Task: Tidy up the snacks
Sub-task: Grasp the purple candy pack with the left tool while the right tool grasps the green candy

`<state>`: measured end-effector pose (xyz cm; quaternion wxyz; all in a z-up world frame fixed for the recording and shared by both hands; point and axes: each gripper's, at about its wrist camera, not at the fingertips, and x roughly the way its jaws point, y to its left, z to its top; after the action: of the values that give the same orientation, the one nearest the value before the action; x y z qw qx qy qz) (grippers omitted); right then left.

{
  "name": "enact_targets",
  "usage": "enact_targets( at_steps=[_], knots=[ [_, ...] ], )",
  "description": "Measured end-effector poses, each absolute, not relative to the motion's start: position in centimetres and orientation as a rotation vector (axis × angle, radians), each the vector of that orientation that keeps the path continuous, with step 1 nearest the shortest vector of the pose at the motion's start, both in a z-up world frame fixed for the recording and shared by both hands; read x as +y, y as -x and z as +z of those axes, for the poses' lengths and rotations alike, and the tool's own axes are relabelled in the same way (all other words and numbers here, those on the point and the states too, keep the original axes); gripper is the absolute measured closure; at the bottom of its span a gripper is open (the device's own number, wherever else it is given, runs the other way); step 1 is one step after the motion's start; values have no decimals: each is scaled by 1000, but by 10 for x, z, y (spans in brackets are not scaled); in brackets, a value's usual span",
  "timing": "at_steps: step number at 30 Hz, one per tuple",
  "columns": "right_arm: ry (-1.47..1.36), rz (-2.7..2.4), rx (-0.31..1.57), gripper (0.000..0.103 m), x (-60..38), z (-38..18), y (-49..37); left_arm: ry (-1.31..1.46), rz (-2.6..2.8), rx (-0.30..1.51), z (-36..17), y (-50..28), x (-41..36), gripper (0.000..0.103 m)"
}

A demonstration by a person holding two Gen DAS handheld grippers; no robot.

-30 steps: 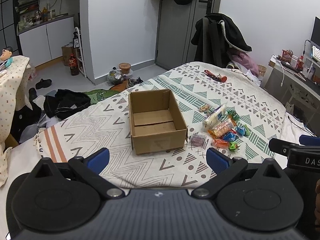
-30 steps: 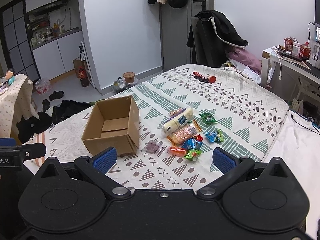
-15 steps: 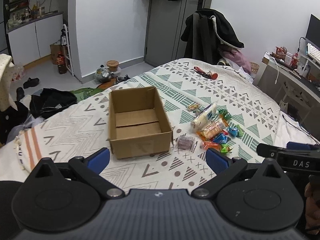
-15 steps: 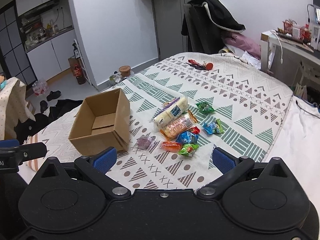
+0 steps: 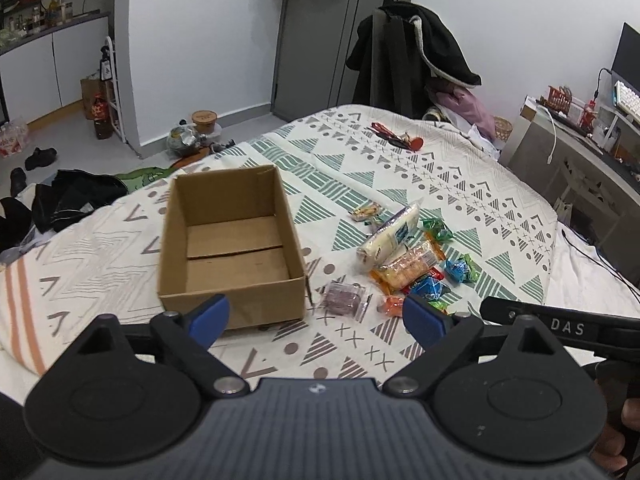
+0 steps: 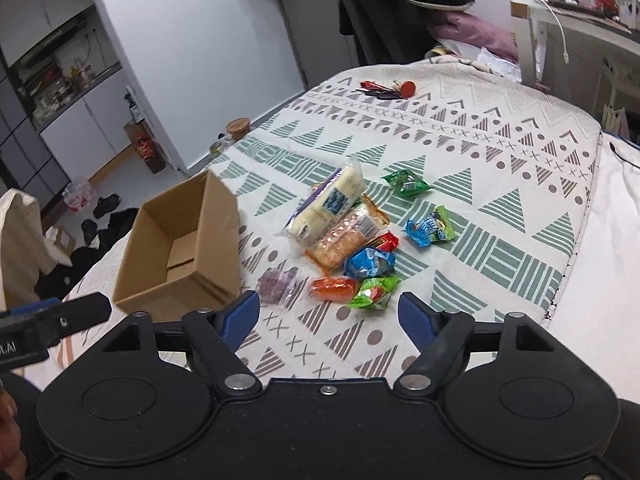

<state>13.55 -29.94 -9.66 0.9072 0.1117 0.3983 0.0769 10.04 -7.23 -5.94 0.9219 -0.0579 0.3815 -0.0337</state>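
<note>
Right wrist view: my right gripper [image 6: 328,314] hangs spread and empty above the snacks [image 6: 352,240] beside the empty cardboard box [image 6: 180,252]. Left gripper [image 5: 316,316] likewise apart. Nothing boxed yet; next, descend onto the nearest green packet [image 6: 374,292].

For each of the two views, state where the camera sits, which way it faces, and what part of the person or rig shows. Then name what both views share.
Left wrist: sits on the left gripper, faces across the bed at the cardboard box; open blue fingers, right gripper's tip at right.
Right wrist: sits on the right gripper, faces the snack pile; open fingers, left gripper's tip at left.
Shared: box, snacks, patterned bedspread.
</note>
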Motion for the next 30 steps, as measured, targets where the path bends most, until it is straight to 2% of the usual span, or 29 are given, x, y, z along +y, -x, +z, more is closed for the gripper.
enact_targets(
  at_steps=[7,9,12,16,18,22,25,27,30],
  knots=[
    [-306,139,852,34,-313,-117,-157,127,-76,803,-75,-124,-87,23],
    [-315,134,858,40,-315,-122,-163,129,-80,813,-79,-130,-92,32],
    [-339,138,881,48,-317,-132,-172,126,-76,824,-87,-141,-101,36],
    [-362,131,902,53,-321,-142,-183,107,-66,829,-96,-151,-114,42],
    [-363,129,909,55,-322,-147,-187,103,-66,833,-101,-156,-120,48],
    [-375,134,922,56,-325,-155,-195,86,-59,849,-112,-167,-133,51],
    [-425,151,941,63,-332,-162,-202,76,-46,859,-122,-175,-140,54],
    [-444,132,947,63,-337,-167,-206,74,-38,873,-128,-181,-143,58],
    [-463,132,970,63,-340,-177,-214,71,-31,892,-138,-190,-149,59]
  ],
)
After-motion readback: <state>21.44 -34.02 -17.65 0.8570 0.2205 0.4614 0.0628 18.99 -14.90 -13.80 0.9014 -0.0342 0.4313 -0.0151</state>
